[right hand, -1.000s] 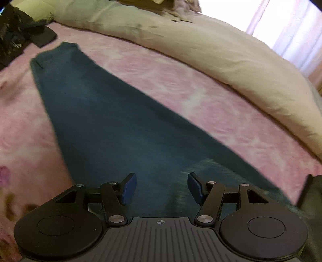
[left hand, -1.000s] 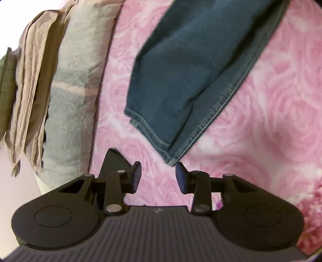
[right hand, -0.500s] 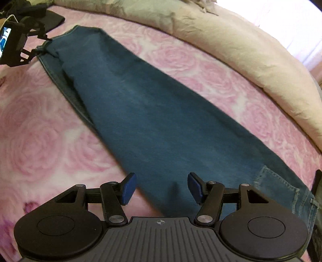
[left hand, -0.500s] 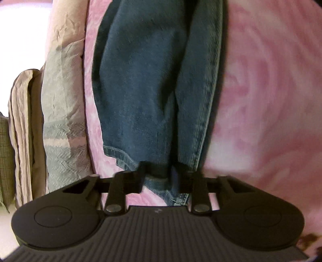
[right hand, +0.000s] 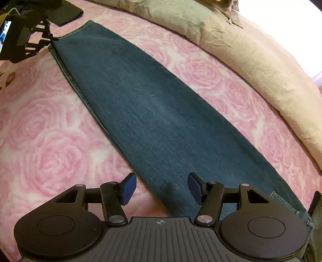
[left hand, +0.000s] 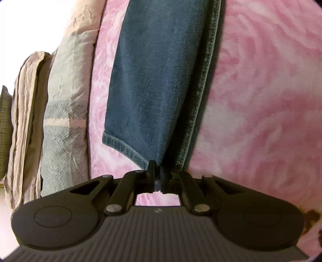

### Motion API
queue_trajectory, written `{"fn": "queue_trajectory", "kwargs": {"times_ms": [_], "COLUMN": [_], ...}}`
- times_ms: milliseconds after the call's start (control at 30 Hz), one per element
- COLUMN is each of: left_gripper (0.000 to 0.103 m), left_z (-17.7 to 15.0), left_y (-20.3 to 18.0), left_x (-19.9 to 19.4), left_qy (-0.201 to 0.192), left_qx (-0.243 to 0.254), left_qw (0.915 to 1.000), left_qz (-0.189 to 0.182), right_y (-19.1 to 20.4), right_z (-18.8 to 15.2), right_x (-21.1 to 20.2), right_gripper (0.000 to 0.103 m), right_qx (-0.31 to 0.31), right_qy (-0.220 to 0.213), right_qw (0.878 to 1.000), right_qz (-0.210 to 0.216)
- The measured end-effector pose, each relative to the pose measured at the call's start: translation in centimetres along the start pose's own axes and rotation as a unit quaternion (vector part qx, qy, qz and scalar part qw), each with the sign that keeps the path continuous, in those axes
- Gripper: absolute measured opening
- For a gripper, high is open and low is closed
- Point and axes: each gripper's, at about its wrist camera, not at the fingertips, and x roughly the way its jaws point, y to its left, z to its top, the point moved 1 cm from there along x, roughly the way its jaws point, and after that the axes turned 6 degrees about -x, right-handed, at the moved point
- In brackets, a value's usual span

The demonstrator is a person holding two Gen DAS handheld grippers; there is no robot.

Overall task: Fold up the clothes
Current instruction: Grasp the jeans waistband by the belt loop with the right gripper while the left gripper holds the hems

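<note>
Dark blue jeans lie stretched flat along a pink rose-patterned bedspread. In the left wrist view my left gripper is shut on the hem corner of the jeans, which run straight away from it. The right wrist view shows that same left gripper far off at the top left, pinching the leg end. My right gripper stands open over the waist end of the jeans, blue pads on either side of the cloth's left edge, nothing clamped. A back pocket seam shows at lower right.
A beige and grey-green duvet is bunched along the far side of the bed. The same bedding, folded, lies left of the jeans in the left wrist view. A dark object sits near the top left corner.
My left gripper closed on the hem of the jeans and pulled the leg straight. The jeans now lie flatter and more stretched out. My right gripper stays open.
</note>
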Motion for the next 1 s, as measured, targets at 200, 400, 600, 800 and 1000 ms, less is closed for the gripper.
{"fn": "queue_trajectory", "kwargs": {"times_ms": [200, 400, 600, 800, 1000], "left_gripper": [0.002, 0.012, 0.017, 0.024, 0.036], "left_z": [-0.2, -0.4, 0.6, 7.2, 14.5], "left_y": [-0.5, -0.5, -0.8, -3.3, -7.1], "left_x": [-0.5, -1.4, -3.3, -8.8, -10.4], "left_qy": [0.019, 0.046, 0.060, 0.004, -0.028], "left_qx": [0.008, -0.002, -0.012, -0.006, 0.029], "left_qw": [0.9998, 0.9989, 0.9981, 0.9998, 0.9988], "left_qz": [0.003, 0.006, 0.011, 0.018, 0.027], "right_y": [-0.8, -4.1, -9.3, -15.9, -20.6], "right_z": [-1.6, -5.9, -13.8, -23.4, -29.8], "right_x": [0.1, -1.2, -3.0, -3.3, -1.6], "right_gripper": [0.060, 0.060, 0.060, 0.060, 0.060], "right_qx": [0.061, 0.161, 0.321, 0.533, 0.640], "right_qy": [0.026, 0.038, 0.039, 0.000, -0.066], "right_qw": [0.998, 0.986, 0.946, 0.846, 0.764], "right_qz": [0.011, -0.006, -0.030, -0.010, 0.046]}}
